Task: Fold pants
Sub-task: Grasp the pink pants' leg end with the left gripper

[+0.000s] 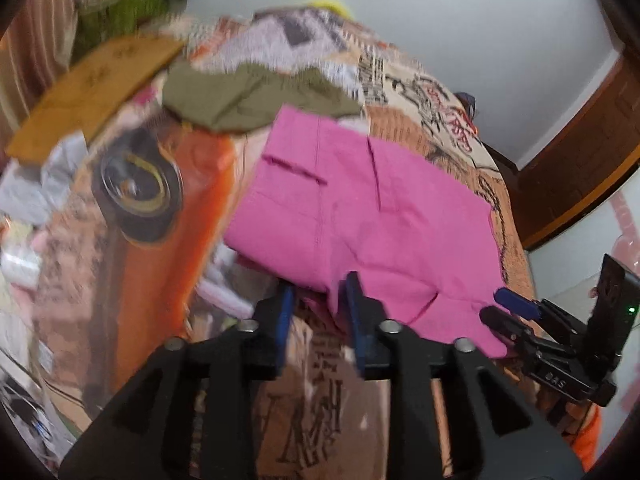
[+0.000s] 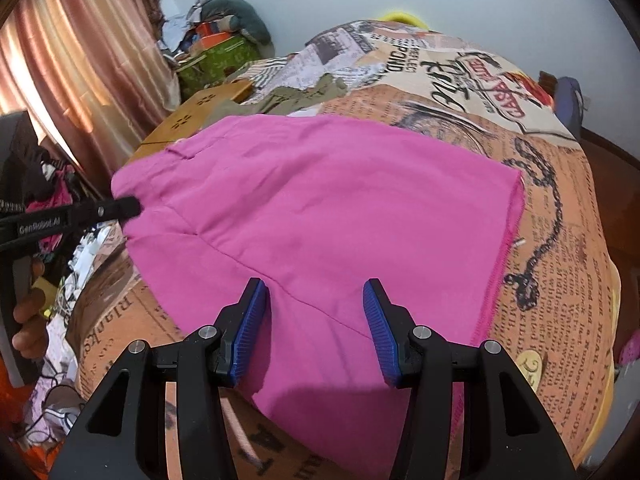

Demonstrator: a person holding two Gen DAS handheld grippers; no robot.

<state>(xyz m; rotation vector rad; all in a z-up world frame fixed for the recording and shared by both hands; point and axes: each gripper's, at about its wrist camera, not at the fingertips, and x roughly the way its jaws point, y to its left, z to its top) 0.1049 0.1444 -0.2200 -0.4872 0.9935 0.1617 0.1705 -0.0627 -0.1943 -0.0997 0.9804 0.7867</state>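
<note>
Pink woven pants (image 2: 320,208), soft and matte with stitched seams, lie partly folded on a bed's newsprint-patterned bedspread (image 2: 560,220). Left tool (image 1: 318,292) sits at their near edge, jaws parted, cloth seemingly between them, unpinched. Right tool (image 2: 316,320) hovers released over the fabric. Judged mid-fold; next calls for gripping an edge and smoothing.

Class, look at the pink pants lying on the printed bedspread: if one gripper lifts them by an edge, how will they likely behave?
The pink pants will probably flop and drape, since they lie flat with soft creases on the bedspread. They look thin, so likely light. Lifted by one edge, the folded layers near the left gripper may well slide apart, so the right gripper could steady them.
</note>
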